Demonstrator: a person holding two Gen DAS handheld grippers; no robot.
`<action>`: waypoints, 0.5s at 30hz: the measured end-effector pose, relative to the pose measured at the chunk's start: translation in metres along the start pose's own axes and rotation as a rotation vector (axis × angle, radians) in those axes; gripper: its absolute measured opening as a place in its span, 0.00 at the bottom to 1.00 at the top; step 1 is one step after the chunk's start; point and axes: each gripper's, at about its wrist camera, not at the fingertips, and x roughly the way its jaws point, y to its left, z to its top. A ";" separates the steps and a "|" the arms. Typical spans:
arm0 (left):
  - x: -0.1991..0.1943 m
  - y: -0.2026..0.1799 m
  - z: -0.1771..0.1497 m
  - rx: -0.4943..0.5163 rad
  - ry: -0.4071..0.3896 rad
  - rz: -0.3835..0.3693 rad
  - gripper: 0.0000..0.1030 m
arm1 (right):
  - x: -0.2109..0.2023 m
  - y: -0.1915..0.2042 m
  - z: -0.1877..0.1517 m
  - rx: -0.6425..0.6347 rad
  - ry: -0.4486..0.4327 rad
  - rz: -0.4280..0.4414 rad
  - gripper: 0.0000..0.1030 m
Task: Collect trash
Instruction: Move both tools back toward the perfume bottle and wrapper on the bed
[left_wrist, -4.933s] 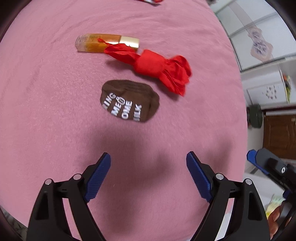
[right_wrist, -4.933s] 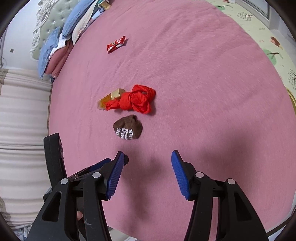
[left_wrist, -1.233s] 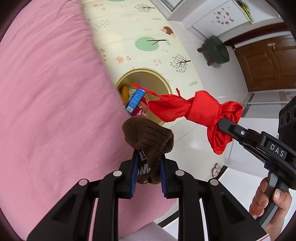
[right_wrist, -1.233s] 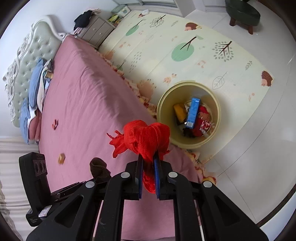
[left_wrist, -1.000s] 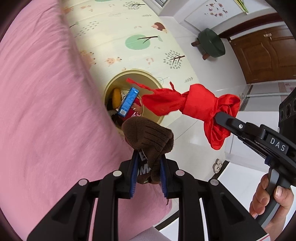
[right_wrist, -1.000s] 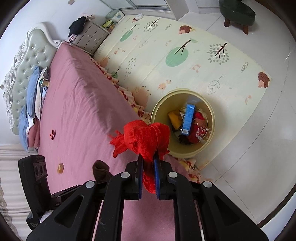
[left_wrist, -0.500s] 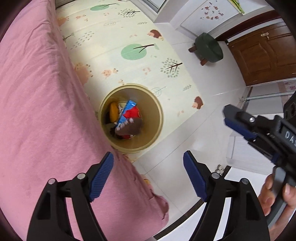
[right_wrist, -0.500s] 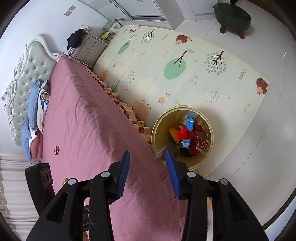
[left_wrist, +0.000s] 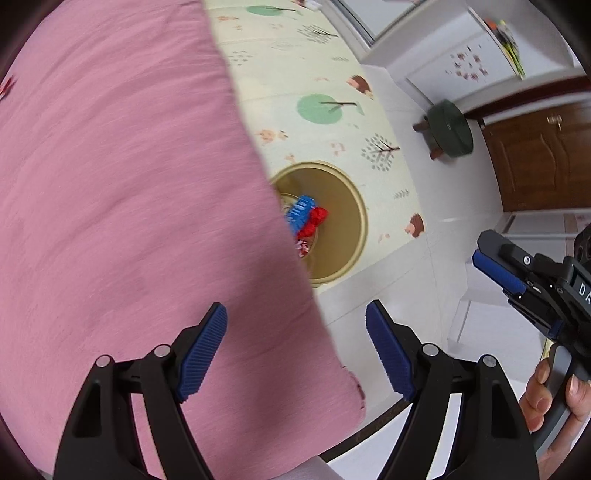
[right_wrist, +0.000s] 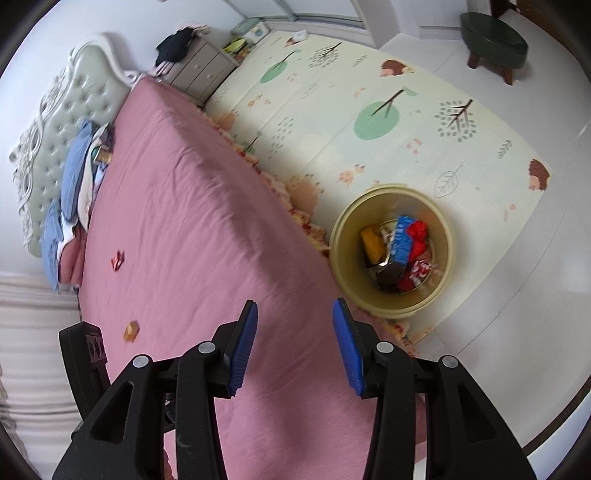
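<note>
A round yellow bin (right_wrist: 340, 229) stands on the floor mat beside the pink bed (right_wrist: 184, 221). Inside lie the red cloth (right_wrist: 417, 230), the brown sock (right_wrist: 389, 273), a blue box (right_wrist: 402, 240) and other trash. In the left wrist view the bed edge hides part of the bin (left_wrist: 354, 206), with the red cloth (left_wrist: 314, 221) showing. My left gripper (left_wrist: 295, 306) is open and empty over the bed's edge. My right gripper (right_wrist: 295, 303) is opening, nothing between its jaws. A red wrapper (right_wrist: 117, 260) and an amber bottle (right_wrist: 131, 330) lie on the bed.
A green stool (right_wrist: 493, 33) stands on the tiles past the patterned mat (right_wrist: 369, 92). A brown door (left_wrist: 535, 155) is at the right. A nightstand (right_wrist: 201, 70) and piled bedding (right_wrist: 74, 184) sit at the headboard end. A hand (left_wrist: 546, 391) holds the right gripper's handle.
Both grippers let go: the brown sock and the red cloth dropped into the bin. Both jaws went from shut to open, and both hands have shifted back over the bed.
</note>
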 end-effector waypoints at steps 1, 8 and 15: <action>-0.003 0.008 -0.003 -0.014 -0.004 -0.002 0.75 | 0.003 0.008 -0.005 -0.009 0.005 0.004 0.41; -0.038 0.079 -0.038 -0.106 -0.065 0.017 0.75 | 0.037 0.078 -0.050 -0.093 0.056 0.024 0.41; -0.076 0.159 -0.077 -0.195 -0.128 0.058 0.75 | 0.071 0.151 -0.105 -0.204 0.118 0.041 0.41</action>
